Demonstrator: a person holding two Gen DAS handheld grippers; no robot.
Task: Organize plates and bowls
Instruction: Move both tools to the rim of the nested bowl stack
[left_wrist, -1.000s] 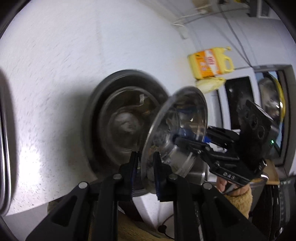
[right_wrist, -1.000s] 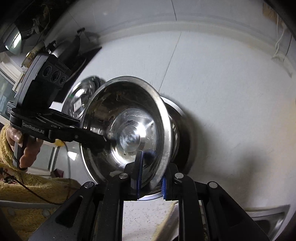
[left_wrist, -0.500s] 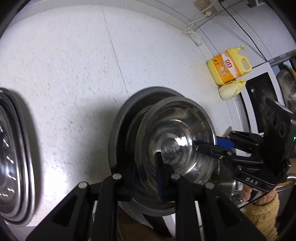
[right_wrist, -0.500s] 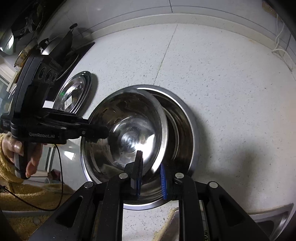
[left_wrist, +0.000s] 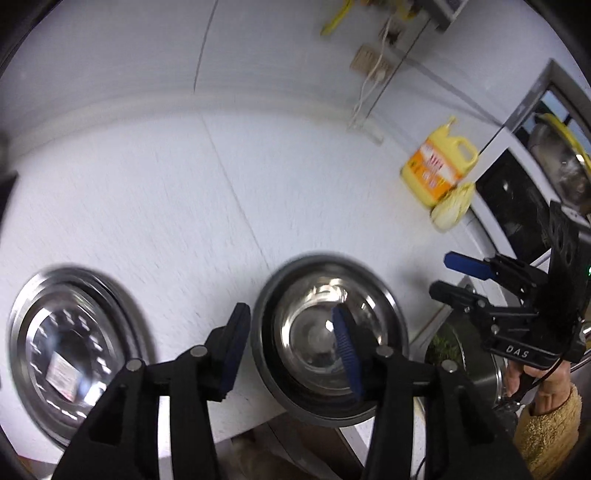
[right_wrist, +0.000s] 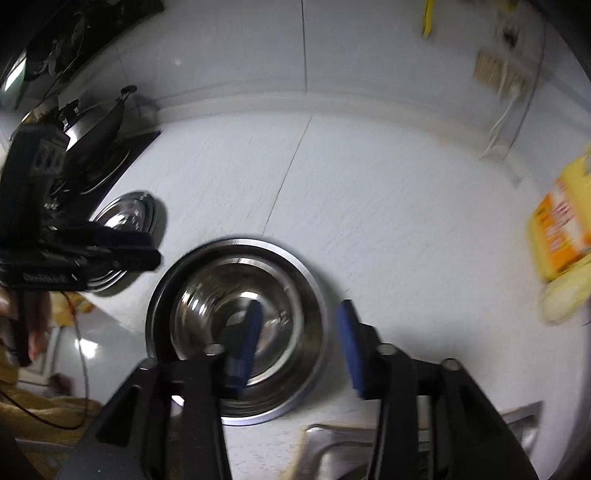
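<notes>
Bowl stack (left_wrist: 328, 350) on counter (left_wrist: 184, 203), below opening empty tongs (left_wrist: 291, 350).

A white speckled stone counter (left_wrist: 155, 192) fills most of both views, crossed by a thin dark seam (right_wrist: 288, 173) and ending in a rounded raised lip where it meets the white tiled wall (left_wrist: 258, 48). On that wall sits a beige power socket (left_wrist: 369, 62) with a white cord hanging to the counter. Towards the right stand a yellow plastic detergent jug with an orange label (left_wrist: 437, 168) and, touching its base, a pale yellow sponge or cloth (left_wrist: 452, 206) (too blurred to tell which). A black glass stove top (right_wrist: 110, 162) lies at the far left, carrying a dark lidded pan (right_wrist: 96, 122). A stainless steel sink rim (right_wrist: 332, 439) shows at the near edge.
</notes>
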